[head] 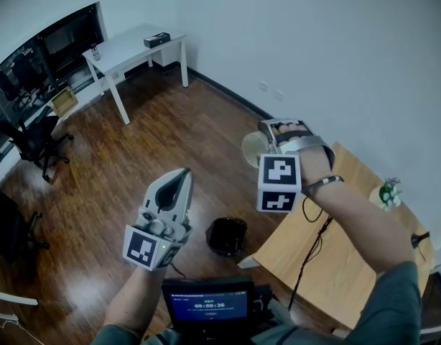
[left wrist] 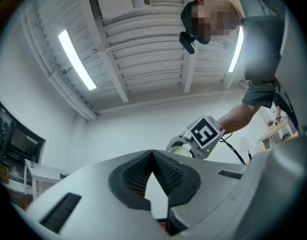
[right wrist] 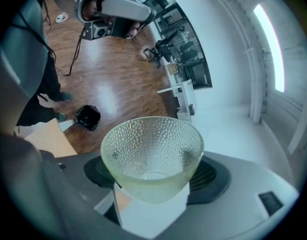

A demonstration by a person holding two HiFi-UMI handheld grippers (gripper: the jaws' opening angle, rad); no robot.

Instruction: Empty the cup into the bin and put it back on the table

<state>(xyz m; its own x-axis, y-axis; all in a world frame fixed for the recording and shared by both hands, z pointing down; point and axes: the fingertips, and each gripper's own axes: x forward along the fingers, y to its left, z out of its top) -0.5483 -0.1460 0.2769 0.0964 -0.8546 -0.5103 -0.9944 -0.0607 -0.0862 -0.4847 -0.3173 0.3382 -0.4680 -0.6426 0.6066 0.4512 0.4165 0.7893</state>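
A clear dimpled cup [right wrist: 152, 156] sits between the jaws of my right gripper [right wrist: 154, 176], which is shut on it; nothing shows inside the cup. In the head view the right gripper [head: 274, 136] is raised over the floor beside the wooden table [head: 350, 250], with the cup [head: 251, 150] tipped to the left. The black bin [head: 228, 236] stands on the floor below it, at the table's corner. My left gripper [head: 182, 177] is held up at the lower left, shut and empty. From the left gripper view its jaws [left wrist: 152, 153] meet and point toward the ceiling.
A potted plant [head: 388, 192] and a cable [head: 312, 246] are on the wooden table. A white table [head: 134, 45] stands far back left, office chairs [head: 34, 139] at the left. The bin [right wrist: 87, 117] shows on wood floor in the right gripper view.
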